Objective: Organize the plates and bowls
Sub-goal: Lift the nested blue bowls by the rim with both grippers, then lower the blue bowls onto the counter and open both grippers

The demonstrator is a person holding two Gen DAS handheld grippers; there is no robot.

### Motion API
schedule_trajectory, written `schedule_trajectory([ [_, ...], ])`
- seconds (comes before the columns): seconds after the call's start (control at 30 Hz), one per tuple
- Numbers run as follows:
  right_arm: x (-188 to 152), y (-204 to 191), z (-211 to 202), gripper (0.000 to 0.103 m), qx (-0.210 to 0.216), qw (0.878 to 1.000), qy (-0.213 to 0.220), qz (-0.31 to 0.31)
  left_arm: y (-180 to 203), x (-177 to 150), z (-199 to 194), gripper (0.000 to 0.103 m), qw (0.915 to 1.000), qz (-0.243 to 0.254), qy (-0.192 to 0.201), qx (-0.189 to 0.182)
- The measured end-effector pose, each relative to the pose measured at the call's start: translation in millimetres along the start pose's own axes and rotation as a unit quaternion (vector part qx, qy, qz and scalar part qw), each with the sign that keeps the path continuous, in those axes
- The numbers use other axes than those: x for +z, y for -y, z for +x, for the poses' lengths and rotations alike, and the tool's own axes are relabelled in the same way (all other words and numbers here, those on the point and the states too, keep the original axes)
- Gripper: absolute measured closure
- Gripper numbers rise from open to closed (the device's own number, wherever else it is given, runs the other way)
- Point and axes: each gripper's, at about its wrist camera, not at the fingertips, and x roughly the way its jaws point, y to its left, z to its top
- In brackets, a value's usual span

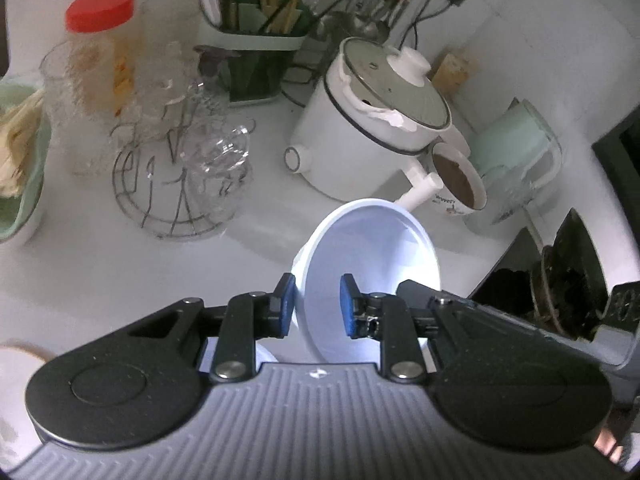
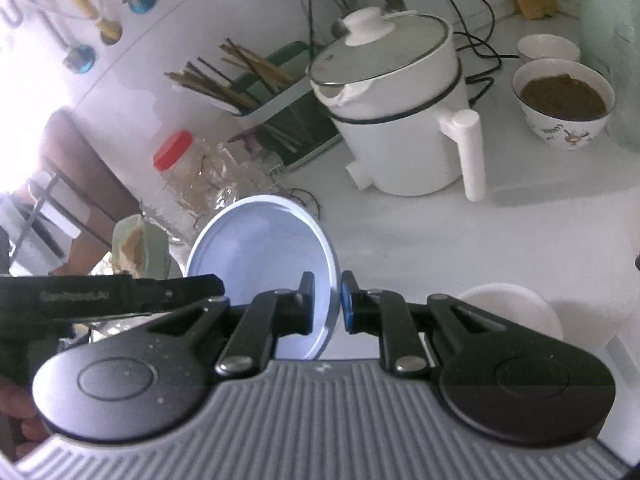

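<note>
Fingers of the left gripper [image 1: 318, 306] pinch the wall of a white bowl [image 1: 372, 248], one blue pad inside and one outside, holding it tilted above the white counter [image 1: 100, 276]; the right gripper [image 2: 326, 304] is clamped narrowly on the rim of a pale blue plate [image 2: 260, 240] standing on edge. Beyond, at one o'clock from the bowl, stands a white lidded pot [image 1: 372, 120] with a filled patterned bowl [image 1: 460, 184] beside its handle, a wire rack of glassware [image 1: 180, 168] at ten o'clock, and a red-capped jar [image 1: 100, 40] farther back.
</note>
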Motion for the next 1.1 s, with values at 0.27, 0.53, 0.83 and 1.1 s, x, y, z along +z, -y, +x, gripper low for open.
schedule_trajectory([
  [0.27, -12, -18, 14, 0.086, 0.02, 0.999, -0.036, -0.017, -31, -25, -20, 0.077, 0.9984, -0.054, 0.005, 0.019],
  [0.53, -33, -39, 38, 0.085, 0.024, 0.995, -0.089, -0.048, -66, -54, -24, 0.077, 0.9931, -0.109, -0.013, 0.041],
  [0.83, -44, -53, 58, 0.085, 0.013, 0.986, -0.132, -0.1, -87, -81, -14, 0.077, 0.989, -0.133, -0.029, 0.059],
  [1.1, -54, -55, 70, 0.084, -0.011, 0.981, -0.156, -0.115, -87, -90, -10, 0.076, 0.9888, -0.121, -0.035, 0.079],
])
